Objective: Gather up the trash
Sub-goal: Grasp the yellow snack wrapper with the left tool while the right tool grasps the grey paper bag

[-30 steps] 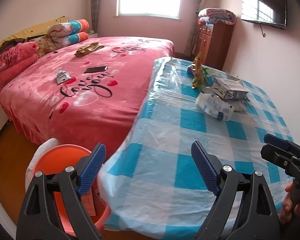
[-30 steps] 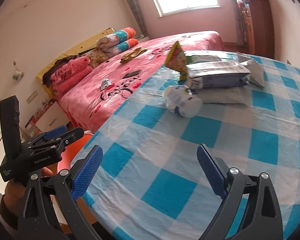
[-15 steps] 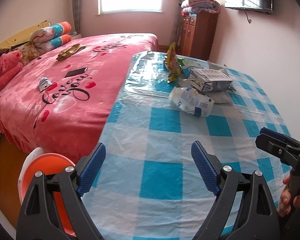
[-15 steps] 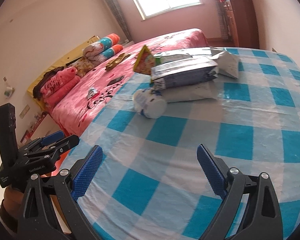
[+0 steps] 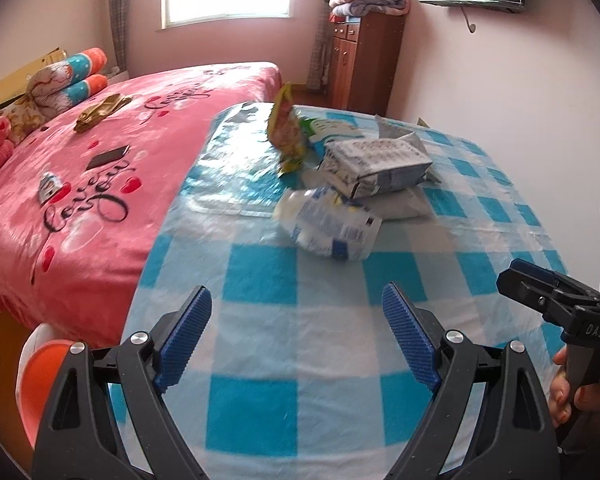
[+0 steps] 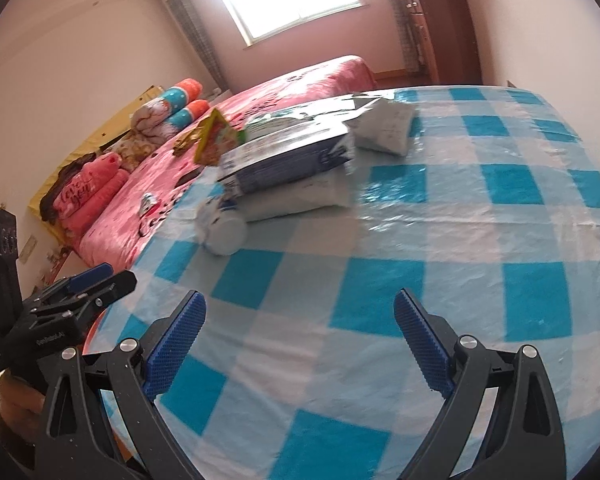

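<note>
1. Crumpled white-and-blue wrapper (image 5: 328, 226) lies on the table, well ahead of both tongs and nearest of the trash; from the right wrist it shows end-on as a white roll (image 6: 222, 230).
2. Just beyond it a grey-white printed bag (image 5: 376, 164) rests on a pale flat pouch (image 5: 400, 204), both touching the heap.
3. Farther off, to the left of the bag, a yellow-green snack packet (image 5: 286, 132) stands upright, with a white-green pack (image 5: 332, 130) beside it.
4. Another white pouch (image 6: 384, 128) lies at the far right of the heap in the right wrist view.
5. Left tongs (image 5: 296, 338) are spread wide over the checked cloth with nothing between the blue pads (image 5: 186, 336).
6. Right tongs (image 6: 298, 342) likewise gape wide and hold nothing, hanging over the near part of the table (image 6: 460, 240).
7. Each tongs shows in the other's view, gripped by a hand: the right hand (image 5: 572, 400) at the far right, the left hand (image 6: 16, 404) at the far left.
8. Left of the left tongs, low by the table edge, sits an orange bin (image 5: 40, 384).
9. Beyond the table's left side is a pink bed (image 5: 100, 184) with a phone (image 5: 108, 157) on it.
</note>
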A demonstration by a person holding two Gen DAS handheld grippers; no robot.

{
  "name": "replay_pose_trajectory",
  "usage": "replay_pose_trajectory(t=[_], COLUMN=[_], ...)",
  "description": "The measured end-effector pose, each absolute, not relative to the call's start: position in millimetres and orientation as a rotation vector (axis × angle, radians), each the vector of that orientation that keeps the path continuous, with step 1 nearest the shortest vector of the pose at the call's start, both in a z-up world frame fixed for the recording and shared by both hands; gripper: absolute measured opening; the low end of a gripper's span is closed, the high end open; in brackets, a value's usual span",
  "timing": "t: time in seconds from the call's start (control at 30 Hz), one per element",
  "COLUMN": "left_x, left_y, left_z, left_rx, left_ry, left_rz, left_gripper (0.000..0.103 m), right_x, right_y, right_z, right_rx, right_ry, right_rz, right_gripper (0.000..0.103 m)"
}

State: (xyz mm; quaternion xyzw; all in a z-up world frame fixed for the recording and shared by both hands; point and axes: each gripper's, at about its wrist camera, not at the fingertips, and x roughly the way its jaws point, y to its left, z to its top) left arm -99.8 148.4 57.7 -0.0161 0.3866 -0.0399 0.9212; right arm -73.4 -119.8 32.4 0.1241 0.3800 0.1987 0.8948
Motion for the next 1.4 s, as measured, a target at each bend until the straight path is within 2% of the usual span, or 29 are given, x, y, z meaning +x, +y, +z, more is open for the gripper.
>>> replay_pose_trajectory(t=[0.43,0.9,1.03,1.3,1.37,1.4], left_x=[-9.3,69.3,80.5,93.8,97.0,98.1], left_y=[150.5,161.5,163.4,166.5,165.9,166.4], left_z=[86.4,79.0,74.9,70.2,65.7,64.0], left_rx=[-0.016,-0.034,-0.047,-0.06,-0.063,-0.065], left_ry=[0.715,0.721,0.72,0.708,0.722,0.727], left_rz=[-0.098,-0.121,-0.122,-0.123,-0.128,-0.13], left_gripper=[0.088,0.087,0.082,0.08,0.067,0.067], right_x=[-5.7,95.4,122.1,151.1,157.4,159.5], right_y=[-165.1,-171.2,-171.2,-153.8,-149.5,-147.9], right_z=[40.3,40.4,37.1,39.1,38.0,37.5], right_rx=[0.356,0.478,0.503,0.45,0.431,0.423], right_ry=[0.805,0.845,0.87,0.881,0.883,0.883], right_rz=[0.352,0.372,0.365,0.367,0.359,0.354], right_gripper=[0.094,0.094,0.094,0.094,0.094,0.094])
